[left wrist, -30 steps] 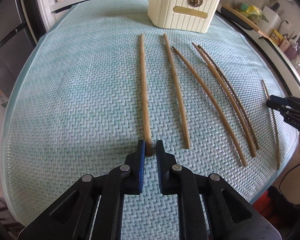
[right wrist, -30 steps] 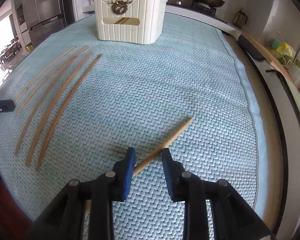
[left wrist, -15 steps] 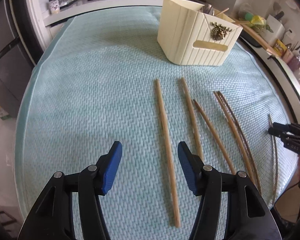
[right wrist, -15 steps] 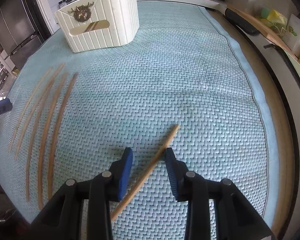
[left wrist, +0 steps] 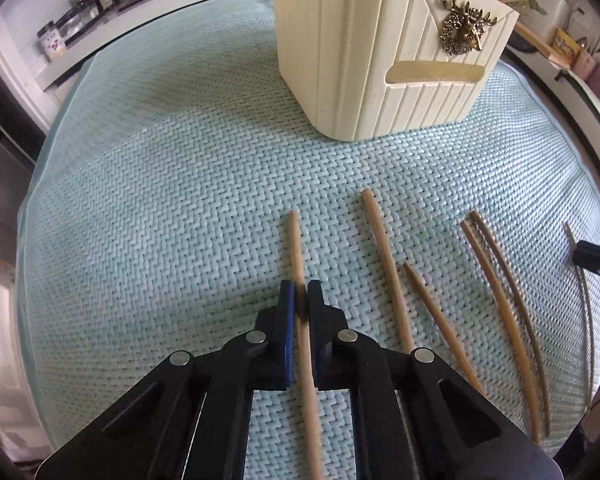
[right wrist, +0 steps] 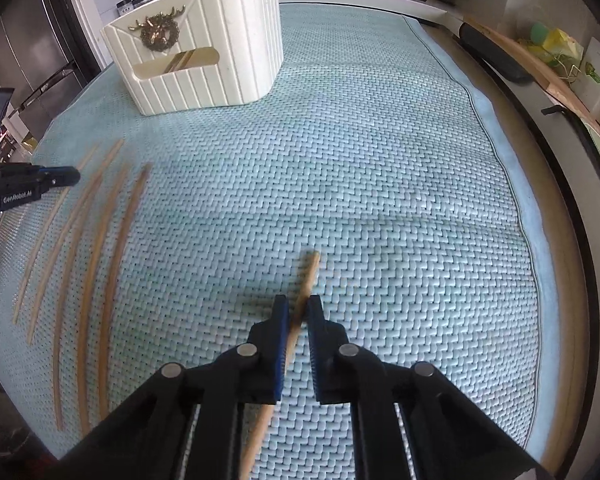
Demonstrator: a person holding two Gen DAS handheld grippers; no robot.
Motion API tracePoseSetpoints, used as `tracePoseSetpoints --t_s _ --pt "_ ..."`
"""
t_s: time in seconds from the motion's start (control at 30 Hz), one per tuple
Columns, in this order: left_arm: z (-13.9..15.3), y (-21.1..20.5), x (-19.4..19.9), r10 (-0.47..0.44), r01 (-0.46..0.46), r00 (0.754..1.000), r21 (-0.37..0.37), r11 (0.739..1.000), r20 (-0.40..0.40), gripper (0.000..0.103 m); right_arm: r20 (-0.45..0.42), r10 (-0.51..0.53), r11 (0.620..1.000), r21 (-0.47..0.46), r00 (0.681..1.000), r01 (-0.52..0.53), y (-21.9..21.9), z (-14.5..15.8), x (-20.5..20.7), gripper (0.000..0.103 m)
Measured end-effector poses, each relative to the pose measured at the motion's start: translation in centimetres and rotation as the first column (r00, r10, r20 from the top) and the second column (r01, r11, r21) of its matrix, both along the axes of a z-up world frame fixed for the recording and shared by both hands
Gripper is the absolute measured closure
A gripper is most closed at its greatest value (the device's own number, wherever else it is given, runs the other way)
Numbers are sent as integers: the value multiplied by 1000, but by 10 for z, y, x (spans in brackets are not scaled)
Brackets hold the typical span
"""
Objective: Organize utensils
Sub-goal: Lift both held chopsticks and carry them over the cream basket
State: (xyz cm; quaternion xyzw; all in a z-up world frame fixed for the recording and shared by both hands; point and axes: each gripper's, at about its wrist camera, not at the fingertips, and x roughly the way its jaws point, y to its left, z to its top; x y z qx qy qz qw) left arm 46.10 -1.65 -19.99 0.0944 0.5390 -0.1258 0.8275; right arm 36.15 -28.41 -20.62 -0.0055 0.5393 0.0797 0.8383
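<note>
My left gripper (left wrist: 299,294) is shut on a light wooden chopstick (left wrist: 295,240), which runs back between its jaws. Several more chopsticks (left wrist: 384,256) lie on the teal woven mat to its right. The cream ribbed utensil holder (left wrist: 364,48) with a gold deer wreath stands ahead. My right gripper (right wrist: 298,310) is shut on another chopstick (right wrist: 311,270), gripped mid-length and angled up to the right. The holder also shows in the right wrist view (right wrist: 204,64), far left. The left gripper (right wrist: 66,177) shows at the left edge there.
The teal mat (right wrist: 380,160) covers the table. Several chopsticks (right wrist: 112,248) lie at the left in the right wrist view. A counter with jars (left wrist: 76,12) and a stove lies behind. The mat's right edge (right wrist: 500,160) borders a pale counter with clutter.
Both grippers have closed on a chopstick each; the left was wide open half a second ago. Both views have moved closer to the holder.
</note>
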Motion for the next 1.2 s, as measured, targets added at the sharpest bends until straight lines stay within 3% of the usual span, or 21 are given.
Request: tracePoseSetpoints --t_s 0.07,0.17,0.33,0.53,0.7,0.87,1.2 --pt "2 0 -2 -3 3 1000 6 1000 14 99 -2 -10 999 45 1000 10 -3 0 8 95" --pt "24 11 -14 22 -19 998 -46 999 66 99 35 -28 993 113 999 24 -7 15 12 97" --pt "96 30 -40 57 -28 977 -139 990 204 99 187 -44 979 205 981 5 -12 73 -2 97" --pt "166 43 -79 60 12 935 -202 979 349 99 364 -51 963 264 930 -51 -7 143 -33 97" --pt "192 44 -98 64 37 912 -238 971 405 99 470 -54 958 273 881 -87 -6 182 -52 97" --pt "209 38 -111 65 57 902 -268 962 427 99 538 -56 964 248 841 -94 -3 200 -55 97" --pt "250 30 -99 104 81 871 -350 933 480 99 656 -69 970 222 751 -104 2 247 -44 97"
